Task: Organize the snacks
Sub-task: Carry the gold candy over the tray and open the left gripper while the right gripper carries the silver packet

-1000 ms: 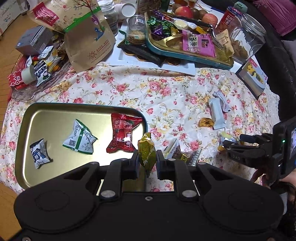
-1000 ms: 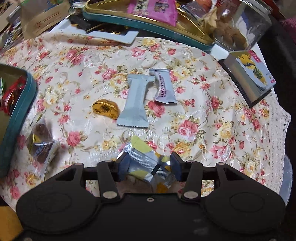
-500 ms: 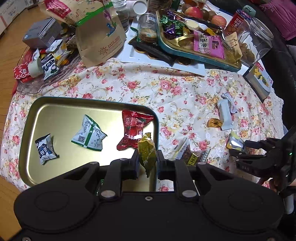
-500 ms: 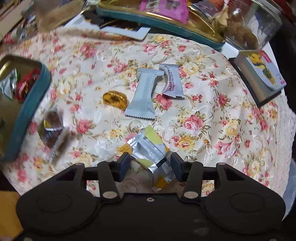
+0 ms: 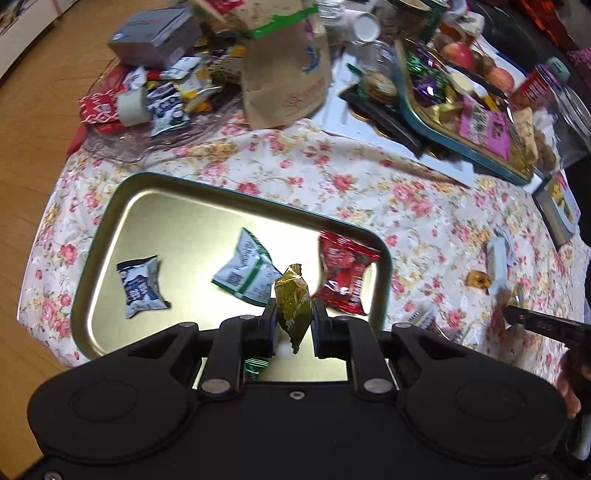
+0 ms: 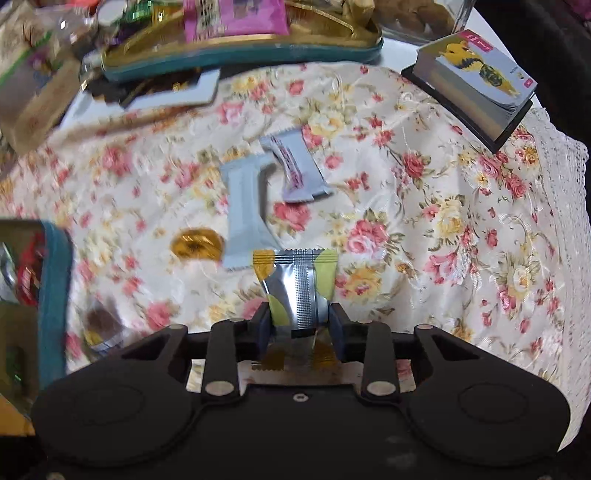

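Wooden floor (image 5: 33,122), floral tablecloth (image 5: 288,162) with lace edge, dark sofa (image 5: 517,33)

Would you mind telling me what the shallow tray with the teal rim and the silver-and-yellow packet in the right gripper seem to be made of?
The shallow teal-rimmed tray looks like thin metal with a glossy gold-toned inside: it throws bright glare and mirrors the packets in it. The silver-and-yellow packet looks like metallised plastic film, judging by its shiny silver panel, ribbed centre seam and serrated end; true foil cannot be ruled out.

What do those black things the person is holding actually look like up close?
Each gripper, left and right, is matte black plastic: a broad rounded body with two round discs, hinged link arms on silver pins, and two short blocky fingers. No cables show.
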`<state>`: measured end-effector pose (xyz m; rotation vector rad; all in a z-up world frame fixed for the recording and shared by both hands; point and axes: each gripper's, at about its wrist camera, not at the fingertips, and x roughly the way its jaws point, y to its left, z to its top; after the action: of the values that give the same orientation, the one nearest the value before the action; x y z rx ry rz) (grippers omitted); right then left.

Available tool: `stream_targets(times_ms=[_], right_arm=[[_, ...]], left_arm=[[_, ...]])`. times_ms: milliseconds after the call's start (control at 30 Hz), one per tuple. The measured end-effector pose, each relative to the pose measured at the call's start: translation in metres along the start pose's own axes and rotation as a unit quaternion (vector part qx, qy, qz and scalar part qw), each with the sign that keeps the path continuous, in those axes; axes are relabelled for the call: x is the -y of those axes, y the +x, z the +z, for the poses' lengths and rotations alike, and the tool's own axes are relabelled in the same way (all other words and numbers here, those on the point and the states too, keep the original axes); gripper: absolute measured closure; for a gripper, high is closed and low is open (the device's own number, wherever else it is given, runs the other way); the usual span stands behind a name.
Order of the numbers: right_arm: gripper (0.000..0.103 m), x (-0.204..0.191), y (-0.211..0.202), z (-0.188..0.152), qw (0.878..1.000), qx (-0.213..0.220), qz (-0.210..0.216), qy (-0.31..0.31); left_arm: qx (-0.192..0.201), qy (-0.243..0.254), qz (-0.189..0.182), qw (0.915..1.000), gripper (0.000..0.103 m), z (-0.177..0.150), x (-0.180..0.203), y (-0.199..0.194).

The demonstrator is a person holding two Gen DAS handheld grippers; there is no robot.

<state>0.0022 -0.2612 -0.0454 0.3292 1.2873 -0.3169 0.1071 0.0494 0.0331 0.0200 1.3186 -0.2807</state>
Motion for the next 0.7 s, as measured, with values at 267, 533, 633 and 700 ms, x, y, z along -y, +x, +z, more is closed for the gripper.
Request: stream_targets(times_ms=[267, 533, 633, 700], right_arm=[[0.069, -0.069, -0.058, 0.015, 0.985, 0.063, 0.159, -0.009], [0.068, -0.157, -0.076, -0.005, 0.972, 0.060, 0.213, -0.078], [0.068, -0.183, -0.078, -0.017, 0.971, 0.056, 0.211, -0.099], [0.068, -0.197, -0.076, -0.022, 0.972, 0.053, 0.204, -0.106]], left_arm=[[0.020, -0.053, 0.041, 0.9975, 0.080, 0.013, -0.034, 0.000], [0.050, -0.084, 0.101, 0.9900, 0.079, 0.024, -0.049, -0.001], [0.059, -0.089, 0.108, 0.9884, 0.069, 0.026, -0.046, -0.003], [0.065, -0.088, 0.110, 0.9879, 0.069, 0.027, -0.043, -0.004]])
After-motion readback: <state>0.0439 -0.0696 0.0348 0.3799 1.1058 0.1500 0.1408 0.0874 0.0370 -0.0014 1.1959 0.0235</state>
